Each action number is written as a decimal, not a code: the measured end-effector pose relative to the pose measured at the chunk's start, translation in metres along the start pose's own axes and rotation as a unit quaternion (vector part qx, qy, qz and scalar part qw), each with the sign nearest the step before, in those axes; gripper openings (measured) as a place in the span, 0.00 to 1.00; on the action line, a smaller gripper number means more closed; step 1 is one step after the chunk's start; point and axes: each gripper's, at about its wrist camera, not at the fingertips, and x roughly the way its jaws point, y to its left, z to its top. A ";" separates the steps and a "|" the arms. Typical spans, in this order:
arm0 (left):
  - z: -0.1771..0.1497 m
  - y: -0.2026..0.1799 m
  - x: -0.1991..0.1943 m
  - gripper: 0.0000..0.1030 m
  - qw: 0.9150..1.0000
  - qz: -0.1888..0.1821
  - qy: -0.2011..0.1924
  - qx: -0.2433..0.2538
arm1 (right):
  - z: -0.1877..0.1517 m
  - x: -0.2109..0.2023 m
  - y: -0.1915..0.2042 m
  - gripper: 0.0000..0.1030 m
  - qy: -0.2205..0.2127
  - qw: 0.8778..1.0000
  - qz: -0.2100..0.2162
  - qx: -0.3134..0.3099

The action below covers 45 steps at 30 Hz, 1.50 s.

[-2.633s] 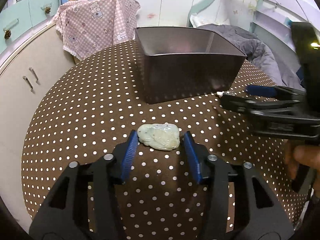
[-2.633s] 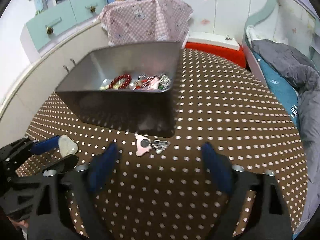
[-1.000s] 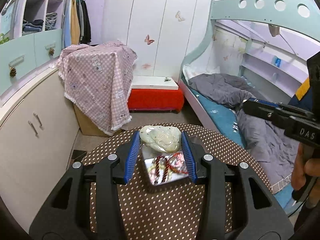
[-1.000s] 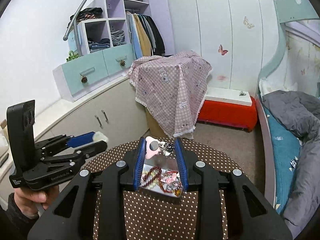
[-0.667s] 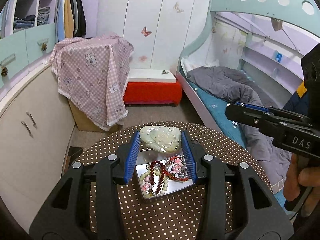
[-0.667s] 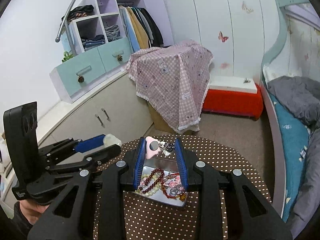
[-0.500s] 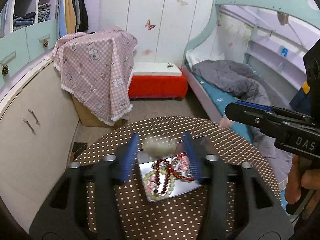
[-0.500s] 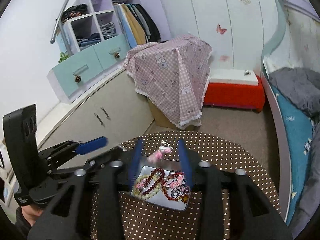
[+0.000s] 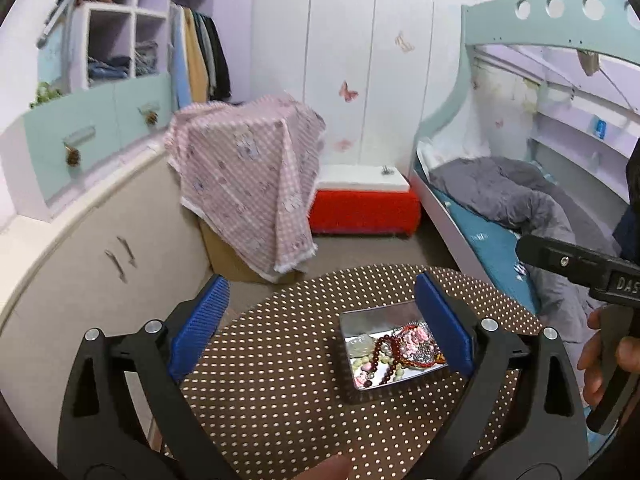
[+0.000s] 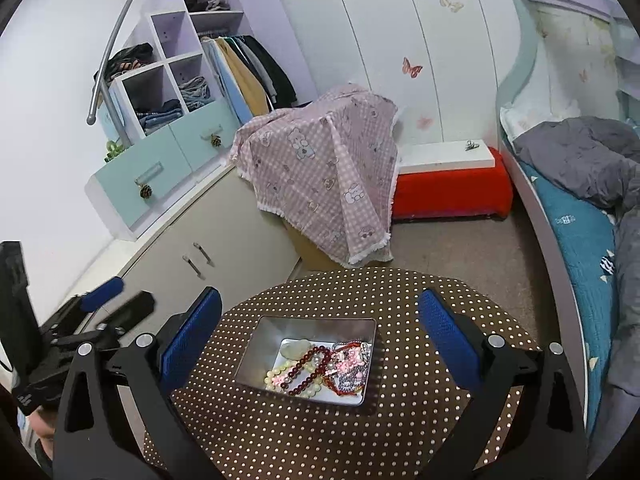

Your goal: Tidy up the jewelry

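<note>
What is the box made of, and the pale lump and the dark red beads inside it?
The box looks like thin metal, gray and dull-shiny: its floor mirrors light. The pale lump seems polished stone, maybe jade: milky green, smooth, a little see-through. The dark red beads are round and glossy, perhaps stone, glass or lacquered wood; the pictures cannot settle which.

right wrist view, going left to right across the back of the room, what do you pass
Teal drawers → pink checked cloth → red bench → bed with grey duvet.
</note>
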 end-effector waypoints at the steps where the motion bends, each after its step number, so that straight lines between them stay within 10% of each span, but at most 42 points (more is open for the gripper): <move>1: 0.000 0.000 -0.009 0.91 1.000 0.004 -0.008 0.000 | -0.001 -0.006 0.003 0.92 -0.003 1.000 0.000 -0.001; 24: -0.049 -0.030 -0.188 0.94 0.990 0.058 -0.125 -0.011 | -0.079 -0.170 0.086 0.92 -0.101 0.988 -0.084 -0.086; 45: -0.114 -0.053 -0.271 0.94 0.985 0.074 -0.154 -0.005 | -0.174 -0.238 0.109 0.92 -0.157 0.974 -0.140 -0.082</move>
